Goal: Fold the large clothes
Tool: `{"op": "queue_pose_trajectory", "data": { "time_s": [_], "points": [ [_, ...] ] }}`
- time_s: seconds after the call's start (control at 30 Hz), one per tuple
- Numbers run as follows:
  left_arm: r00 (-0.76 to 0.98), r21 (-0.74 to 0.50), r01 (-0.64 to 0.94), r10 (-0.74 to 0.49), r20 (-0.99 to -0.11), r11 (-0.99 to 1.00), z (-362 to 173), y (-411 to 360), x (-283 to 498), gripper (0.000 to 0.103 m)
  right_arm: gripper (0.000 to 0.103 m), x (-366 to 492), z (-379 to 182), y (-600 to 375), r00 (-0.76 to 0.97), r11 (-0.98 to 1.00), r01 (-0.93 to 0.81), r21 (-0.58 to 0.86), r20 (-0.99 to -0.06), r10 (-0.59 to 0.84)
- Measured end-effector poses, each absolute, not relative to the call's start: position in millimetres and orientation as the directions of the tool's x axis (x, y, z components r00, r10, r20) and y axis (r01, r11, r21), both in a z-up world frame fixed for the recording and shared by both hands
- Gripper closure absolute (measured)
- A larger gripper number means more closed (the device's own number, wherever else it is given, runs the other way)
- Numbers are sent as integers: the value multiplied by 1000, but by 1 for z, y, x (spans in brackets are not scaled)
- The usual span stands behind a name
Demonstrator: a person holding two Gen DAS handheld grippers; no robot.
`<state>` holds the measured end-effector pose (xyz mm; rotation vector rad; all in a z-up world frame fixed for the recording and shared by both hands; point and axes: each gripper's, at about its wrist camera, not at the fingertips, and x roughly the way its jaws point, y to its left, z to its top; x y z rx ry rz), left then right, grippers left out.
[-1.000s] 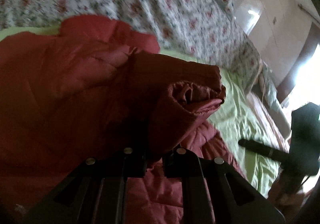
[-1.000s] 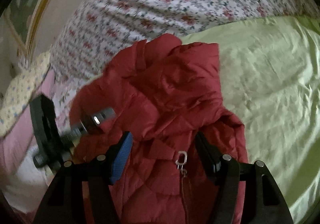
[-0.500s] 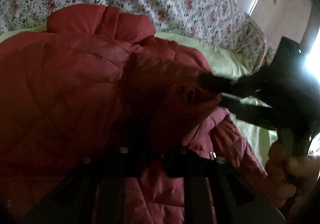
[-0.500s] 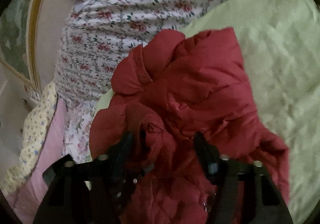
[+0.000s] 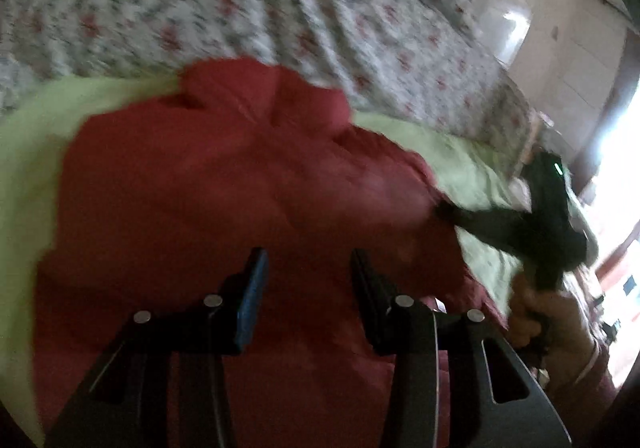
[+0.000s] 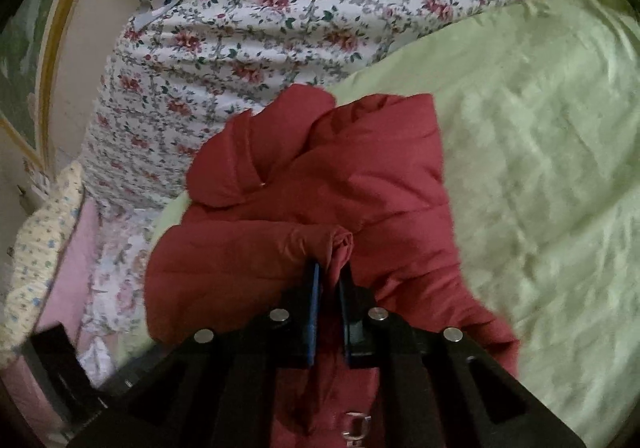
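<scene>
A red quilted jacket lies on a pale green bedspread; it also shows in the right wrist view. My left gripper is open and empty just above the jacket's body. My right gripper is shut on the jacket's sleeve cuff, which is folded across the jacket's front. In the left wrist view the right gripper comes in from the right and touches the jacket's edge. The left wrist view is blurred.
A floral quilt is piled behind the jacket. A zipper pull hangs at the jacket's lower front. The green bedspread spreads to the right. Pink and yellow bedding lies at the left edge.
My left gripper has let go of the sleeve cuff and opened. My right gripper has moved in and closed on that cuff.
</scene>
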<state>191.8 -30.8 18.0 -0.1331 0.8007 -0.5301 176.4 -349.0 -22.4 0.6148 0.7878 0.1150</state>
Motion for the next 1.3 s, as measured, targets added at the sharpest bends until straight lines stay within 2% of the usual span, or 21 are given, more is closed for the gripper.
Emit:
{"op": "queue_pose_trajectory", "data": {
  "time_s": [0.13,0.27,0.33,0.37,0.5,0.6,0.8,1.0,1.17,1.3],
  "points": [
    [573,-318,316,-447,-687,894,7,-2,229,62,95,180,-24,-346,706,848,120,516,-646,292],
    [499,-365,278,-458,-736,889,-27,13,256,63,94,179,-24,-344,707,861,118,494,-651,277],
    [484,-370,272,-458,-746,888,-39,15,260,63,84,179,-22,-343,704,858,113,502,-649,287],
    [486,-368,269,-456,-746,890,-41,15,258,63,83,177,-17,-341,704,866,119,486,-656,271],
    [505,-337,264,-427,-750,904,-42,12,253,63,76,153,22,-326,794,921,104,375,-589,150],
    [518,-321,254,-408,-752,913,-44,10,253,63,75,148,38,-304,815,941,26,338,-553,176],
    [524,-305,246,-391,-756,920,-44,6,254,63,75,168,7,-257,735,967,-69,246,-643,216],
    [522,-288,272,-392,-757,918,-40,7,252,63,78,189,-47,-263,642,987,23,157,-759,105],
    [581,-253,272,-368,-726,928,-20,16,238,63,79,192,-59,-272,632,988,47,145,-771,84],
    [543,-243,239,-337,-769,940,-38,25,248,65,79,194,-62,-269,633,990,45,130,-770,73]
  ]
}}
